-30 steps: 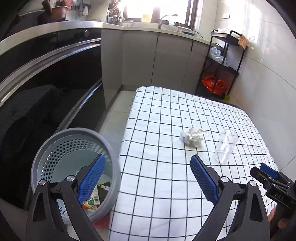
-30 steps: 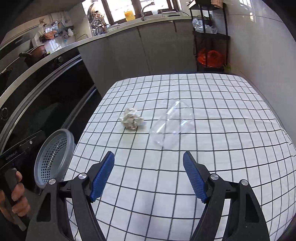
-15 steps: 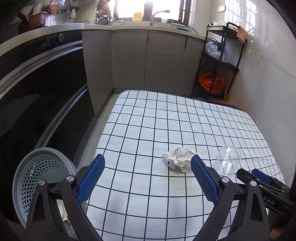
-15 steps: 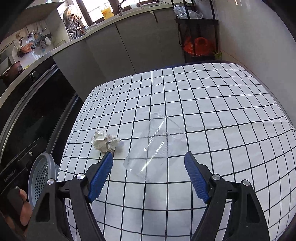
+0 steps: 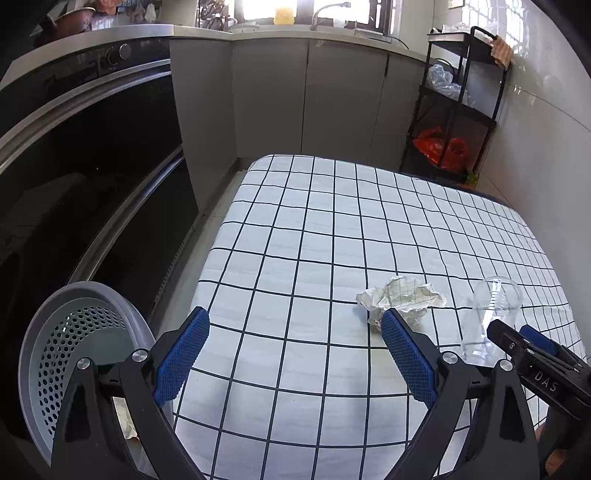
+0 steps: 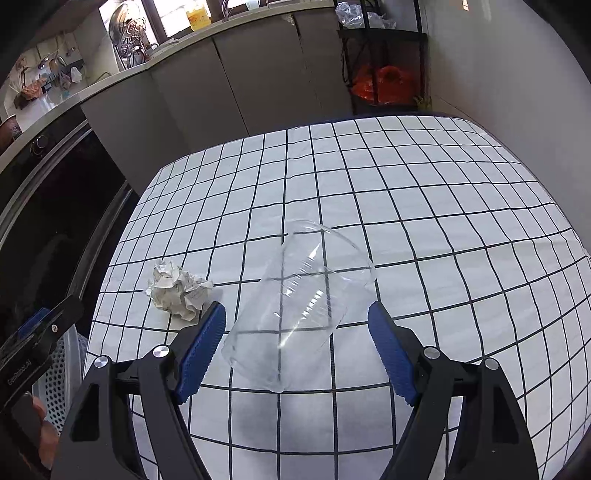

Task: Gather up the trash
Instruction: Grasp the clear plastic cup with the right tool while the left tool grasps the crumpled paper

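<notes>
Clear cup (image 6: 299, 306) nearer — right gripper (image 6: 297, 347) gaping

wrist views, low, sharing checked table (image 5: 314, 236)

Domestic kitchen: built-in oven (image 5: 92, 122) with knob, grey cabinets (image 5: 306, 96) under a counter, sink faucet (image 5: 327, 13) by the window, black storage rack (image 5: 461, 103).

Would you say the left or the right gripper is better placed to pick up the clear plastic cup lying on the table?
Right. The right gripper is open with the plastic cup lying between its fingers. The left gripper is beside it, nearer the crumpled paper.
</notes>
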`<state>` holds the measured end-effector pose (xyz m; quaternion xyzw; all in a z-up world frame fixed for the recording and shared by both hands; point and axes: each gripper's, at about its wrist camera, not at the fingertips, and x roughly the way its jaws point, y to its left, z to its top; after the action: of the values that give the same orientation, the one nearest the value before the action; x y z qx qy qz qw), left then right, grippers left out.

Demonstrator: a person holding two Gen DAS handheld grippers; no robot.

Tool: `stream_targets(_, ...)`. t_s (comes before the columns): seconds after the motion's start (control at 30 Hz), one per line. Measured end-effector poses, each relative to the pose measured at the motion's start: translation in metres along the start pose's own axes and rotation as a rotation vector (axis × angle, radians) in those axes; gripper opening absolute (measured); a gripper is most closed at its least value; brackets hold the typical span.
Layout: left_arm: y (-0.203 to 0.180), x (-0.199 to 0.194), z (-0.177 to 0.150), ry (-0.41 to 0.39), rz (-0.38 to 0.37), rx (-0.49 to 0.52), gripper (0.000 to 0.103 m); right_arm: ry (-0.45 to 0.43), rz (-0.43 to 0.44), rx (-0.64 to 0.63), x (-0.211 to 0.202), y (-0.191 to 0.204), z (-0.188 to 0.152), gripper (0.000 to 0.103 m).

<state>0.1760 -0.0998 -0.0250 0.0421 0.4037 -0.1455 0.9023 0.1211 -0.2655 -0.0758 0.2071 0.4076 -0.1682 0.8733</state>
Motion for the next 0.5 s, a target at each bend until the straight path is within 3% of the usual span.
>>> stream_targets(0.27, -0.002, 0.012, -0.003, 0.034, -0.014, -0.012, 0.092, 0.053, 0.006, 0.07, 0.017, -0.004, 0.004, 0.076)
stream_targets(0.5, -0.006, 0.01, -0.005, 0.027, -0.009, 0.01, 0.092, 0.068, -0.003, 0.058, 0.03, 0.0, 0.001, 0.076)
